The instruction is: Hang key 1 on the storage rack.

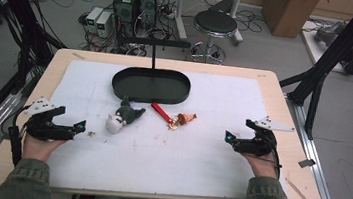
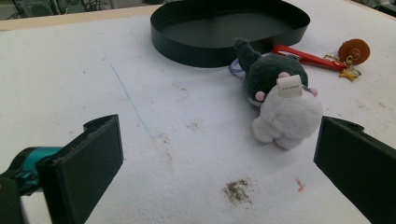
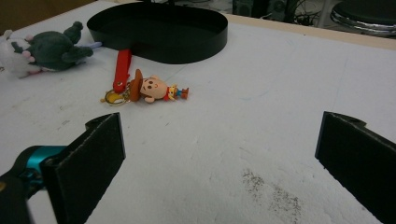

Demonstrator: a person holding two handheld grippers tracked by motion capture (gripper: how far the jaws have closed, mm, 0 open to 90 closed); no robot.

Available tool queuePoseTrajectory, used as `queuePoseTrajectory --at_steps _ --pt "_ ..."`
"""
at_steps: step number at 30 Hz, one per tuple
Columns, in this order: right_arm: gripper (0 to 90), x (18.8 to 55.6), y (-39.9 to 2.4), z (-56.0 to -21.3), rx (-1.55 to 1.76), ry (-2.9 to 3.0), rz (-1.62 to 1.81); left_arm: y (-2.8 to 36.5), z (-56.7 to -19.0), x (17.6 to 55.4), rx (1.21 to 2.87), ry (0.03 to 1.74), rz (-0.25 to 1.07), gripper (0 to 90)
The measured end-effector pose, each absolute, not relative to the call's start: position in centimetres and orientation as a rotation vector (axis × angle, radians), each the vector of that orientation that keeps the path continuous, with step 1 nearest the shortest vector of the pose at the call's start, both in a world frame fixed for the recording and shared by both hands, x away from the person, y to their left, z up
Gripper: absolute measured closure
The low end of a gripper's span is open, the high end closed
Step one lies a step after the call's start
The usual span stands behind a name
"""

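A black oval tray (image 1: 149,98) (image 2: 196,51) (image 3: 187,49) stands at the back middle of the white mat. In front of it lies a dark green and white plush toy (image 1: 123,116) (image 2: 280,93) (image 3: 46,51). Beside the plush lies a cowboy figure keychain (image 1: 185,118) (image 2: 352,51) (image 3: 154,88) with a red strap (image 1: 162,113) (image 3: 123,65). My left gripper (image 1: 70,117) (image 2: 219,149) is open over the mat, left of the plush. My right gripper (image 1: 239,130) (image 3: 219,144) is open, right of the keychain. Nothing is between either pair of jaws.
The white mat (image 1: 183,155) covers most of the wooden table (image 1: 283,116). Small dirt stains (image 2: 238,190) (image 3: 271,191) mark the mat near each gripper. Behind the table are a stool (image 1: 215,23), computer towers (image 1: 135,1) and a cardboard box (image 1: 288,9). A black frame post (image 1: 329,61) stands at the right.
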State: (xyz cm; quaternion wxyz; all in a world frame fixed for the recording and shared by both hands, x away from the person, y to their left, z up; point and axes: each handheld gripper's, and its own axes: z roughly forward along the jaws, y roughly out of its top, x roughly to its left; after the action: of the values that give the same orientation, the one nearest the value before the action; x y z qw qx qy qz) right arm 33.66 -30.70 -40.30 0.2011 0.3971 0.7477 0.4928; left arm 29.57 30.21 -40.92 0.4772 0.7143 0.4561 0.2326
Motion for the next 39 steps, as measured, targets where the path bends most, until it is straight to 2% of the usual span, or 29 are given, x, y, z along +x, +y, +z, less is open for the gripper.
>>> queuePoseTrajectory --at_steps 25,39 --pt "0.6 33.7 -30.5 -40.3 1.102 2.113 1.352 30.1 -41.0 29.6 1.742 1.113 0.569 1.8" --pt "0.6 35.5 -28.2 -38.7 1.038 2.214 1.281 30.1 -41.1 29.8 1.76 1.119 0.561 1.8"
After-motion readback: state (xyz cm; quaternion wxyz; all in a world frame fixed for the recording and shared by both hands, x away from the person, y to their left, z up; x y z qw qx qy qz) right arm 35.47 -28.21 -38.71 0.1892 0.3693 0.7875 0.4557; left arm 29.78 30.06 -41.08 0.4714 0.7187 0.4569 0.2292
